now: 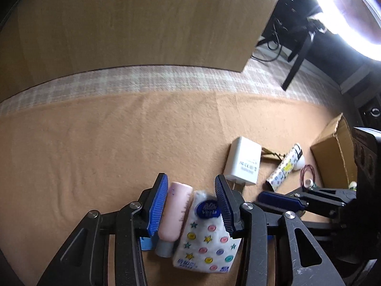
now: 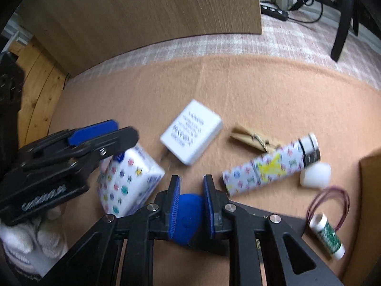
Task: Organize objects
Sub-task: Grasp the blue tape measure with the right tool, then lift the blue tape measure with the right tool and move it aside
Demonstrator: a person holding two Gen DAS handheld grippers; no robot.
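The left gripper (image 1: 190,205) is spread — a pink bottle (image 1: 175,212) and tissue pack (image 1: 207,236) lie between its fingers. The right gripper (image 2: 190,205) pinches a blue object (image 2: 188,217).

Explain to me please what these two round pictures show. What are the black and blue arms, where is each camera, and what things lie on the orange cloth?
No robot here: a person holds two hand grippers, each with a fisheye camera looking along its two blue-padded fingers. In the left wrist view, the left gripper is open around a pink bottle and a tissue pack, not yet squeezing. In the right wrist view, the right gripper is shut on a blue object. On the orange cloth lie a white charger, a patterned tube, a wooden clothespin, a small green-and-white tube and a rubber band. A cardboard box stands at the right.
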